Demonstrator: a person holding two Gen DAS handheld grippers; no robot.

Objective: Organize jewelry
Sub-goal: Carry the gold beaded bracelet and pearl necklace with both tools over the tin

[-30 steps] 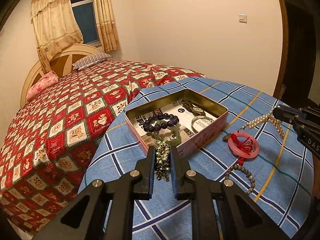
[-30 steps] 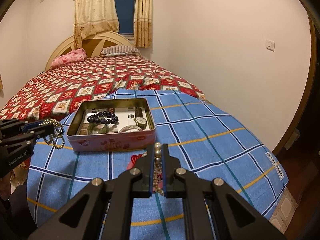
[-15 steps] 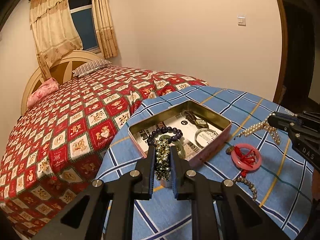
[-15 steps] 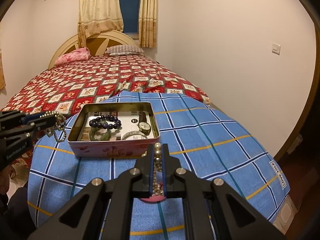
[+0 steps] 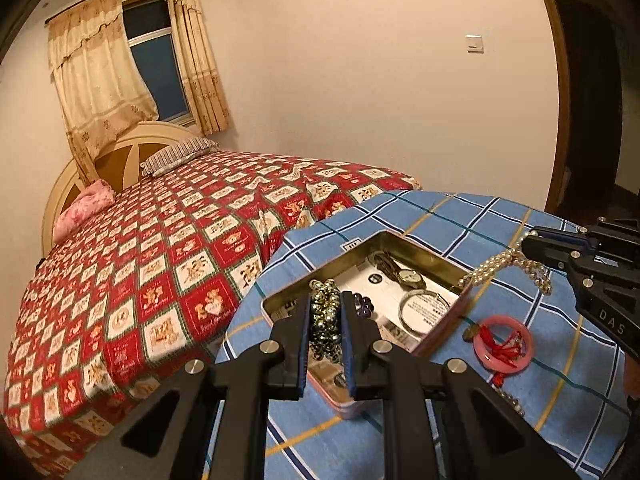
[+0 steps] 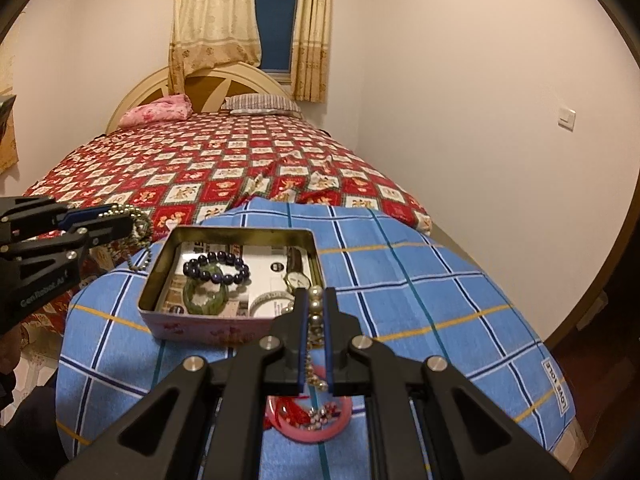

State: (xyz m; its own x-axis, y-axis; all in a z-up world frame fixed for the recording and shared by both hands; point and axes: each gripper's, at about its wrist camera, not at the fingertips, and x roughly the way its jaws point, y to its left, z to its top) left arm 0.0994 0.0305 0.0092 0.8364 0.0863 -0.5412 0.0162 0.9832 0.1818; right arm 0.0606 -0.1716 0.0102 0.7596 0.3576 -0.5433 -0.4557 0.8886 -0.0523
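An open pink tin [image 5: 438,334] [image 6: 192,326] stands on the blue checked table cloth. It holds a dark bead bracelet [image 6: 216,268], a green bangle [image 6: 204,300], a watch [image 5: 408,276] [image 6: 297,278] and a silver bangle [image 5: 420,306]. My left gripper [image 5: 325,300] [image 6: 130,224] is shut on a string of dark metallic beads [image 5: 325,320] [image 6: 140,236] and holds it above the tin's near left corner. My right gripper [image 6: 315,294] [image 5: 528,242] is shut on a pearl necklace [image 6: 316,312] [image 5: 500,264] that hangs over the tin's right rim.
A pink ring with a red tassel [image 5: 502,346] [image 6: 312,420] and a beaded strand [image 5: 510,398] lie on the cloth by the tin. A bed with a red patterned cover [image 5: 160,260] lies beyond the table. The table edge [image 5: 256,276] drops off on the left.
Both grippers have risen and moved forward toward the tin with their strings of beads. The left one's beads now hang over the tin's corner; the pearls now reach the tin's rim.
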